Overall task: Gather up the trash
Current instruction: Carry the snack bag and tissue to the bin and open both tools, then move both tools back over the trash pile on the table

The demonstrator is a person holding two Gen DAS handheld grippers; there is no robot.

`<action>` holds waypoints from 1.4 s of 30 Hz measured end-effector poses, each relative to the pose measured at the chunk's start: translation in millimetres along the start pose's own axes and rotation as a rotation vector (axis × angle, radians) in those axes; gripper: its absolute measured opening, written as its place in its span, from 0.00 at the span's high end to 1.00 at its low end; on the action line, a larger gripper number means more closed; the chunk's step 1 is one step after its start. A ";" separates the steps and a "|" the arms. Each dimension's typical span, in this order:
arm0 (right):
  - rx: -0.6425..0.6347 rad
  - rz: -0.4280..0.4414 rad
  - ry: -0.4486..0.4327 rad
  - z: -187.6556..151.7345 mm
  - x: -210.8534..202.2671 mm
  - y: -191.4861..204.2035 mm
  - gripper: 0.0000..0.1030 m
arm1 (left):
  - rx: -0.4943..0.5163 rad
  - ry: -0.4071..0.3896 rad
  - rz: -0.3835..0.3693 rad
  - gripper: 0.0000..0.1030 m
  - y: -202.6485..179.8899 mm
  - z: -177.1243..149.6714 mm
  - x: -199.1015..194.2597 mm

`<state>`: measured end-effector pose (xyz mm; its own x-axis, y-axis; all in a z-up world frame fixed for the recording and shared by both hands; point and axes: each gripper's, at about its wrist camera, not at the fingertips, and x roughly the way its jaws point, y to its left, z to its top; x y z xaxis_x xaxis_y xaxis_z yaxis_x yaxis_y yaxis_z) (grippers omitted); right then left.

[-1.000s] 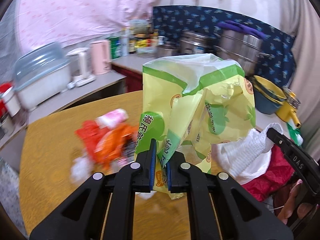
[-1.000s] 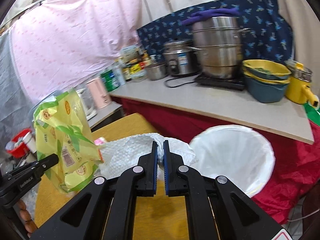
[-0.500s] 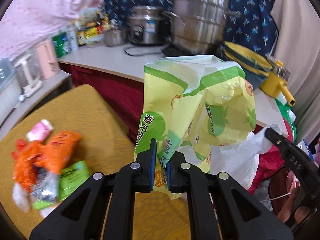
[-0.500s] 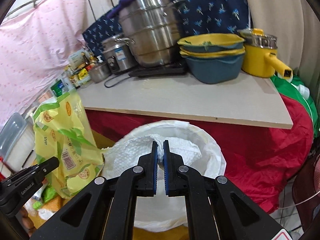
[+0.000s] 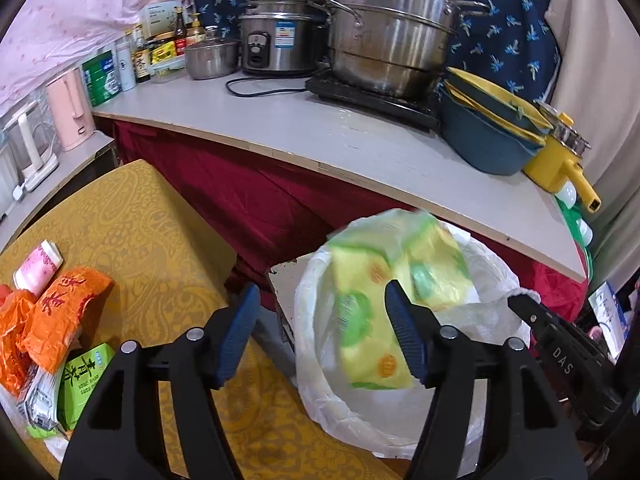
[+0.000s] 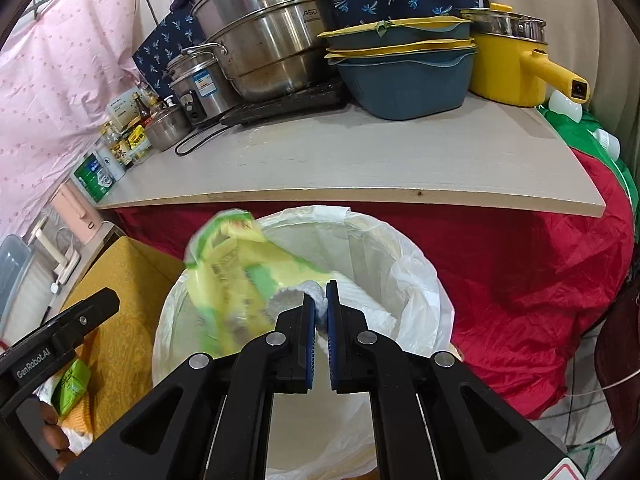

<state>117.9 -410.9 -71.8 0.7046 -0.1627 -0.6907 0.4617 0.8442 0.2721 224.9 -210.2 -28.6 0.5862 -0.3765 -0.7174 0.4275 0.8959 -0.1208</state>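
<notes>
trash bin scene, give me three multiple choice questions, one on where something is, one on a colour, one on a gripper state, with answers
1. Where is the yellow-green wrapper?
A. flat on the grey counter
B. over the mouth of the white-lined bin
C. under the orange packets

2. What colour is the cloth on the table with the remaining trash?
A. mustard yellow
B. blue
C. white

3. How does the right gripper stand?
A. wide open and empty
B. shut on the white paper towel
C. shut on a green tea packet

Answers: 1 B, the blurred wrapper sits inside the liner's rim, clear of the left gripper, whose jaws have just been opening. 2 A, the patterned cloth is mustard yellow. 3 B, its pads pinch the white towel over the bin.
</notes>
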 end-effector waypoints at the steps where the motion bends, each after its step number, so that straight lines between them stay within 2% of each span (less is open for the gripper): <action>1: -0.003 0.006 0.003 -1.1 -1.0 2.6 0.95 | -0.008 -0.001 -0.003 0.40 1.4 1.2 -1.0; 10: -0.037 0.053 0.039 -17.8 -7.3 27.8 0.92 | -0.026 -0.034 0.016 0.40 17.8 -4.5 -30.4; 17: -0.054 0.083 0.007 -16.4 -27.5 46.9 0.91 | -0.058 -0.045 0.022 0.39 33.8 -14.5 -53.5; 18: -0.057 0.084 0.003 -15.5 -30.1 49.3 0.87 | -0.062 -0.046 0.023 0.38 35.8 -16.3 -55.8; 20: -0.060 0.078 -0.013 -14.3 -35.6 54.0 0.67 | -0.072 -0.049 0.031 0.37 41.7 -20.3 -62.2; 21: -0.059 0.077 -0.024 -14.1 -38.4 56.1 0.65 | -0.076 -0.050 0.035 0.36 43.8 -21.9 -64.6; 24: -0.067 0.084 -0.038 -11.1 -44.5 62.0 0.63 | -0.090 -0.054 0.048 0.36 53.9 -27.0 -72.4; 26: -0.066 0.078 -0.046 -8.9 -47.2 65.0 0.55 | -0.104 -0.054 0.057 0.35 61.7 -30.1 -77.5; 33: -0.063 0.097 -0.058 -9.1 -59.4 76.9 0.52 | -0.155 -0.061 0.096 0.33 90.8 -43.7 -95.4; 36: -0.084 0.106 -0.061 -13.3 -65.7 89.4 0.47 | -0.184 -0.058 0.116 0.32 106.4 -50.8 -102.2; 38: -0.102 0.116 -0.065 -17.6 -71.1 100.7 0.43 | -0.199 -0.058 0.133 0.30 118.2 -56.9 -108.0; 42: -0.138 0.144 -0.057 -27.1 -79.1 122.5 0.41 | -0.232 -0.064 0.176 0.20 141.5 -70.6 -121.8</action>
<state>104.1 -280.8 -1.9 0.7893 -0.0609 -0.6110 0.2788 0.9221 0.2683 165.4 -20.8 -6.8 0.6825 -0.2181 -0.6976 0.1513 0.9759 -0.1571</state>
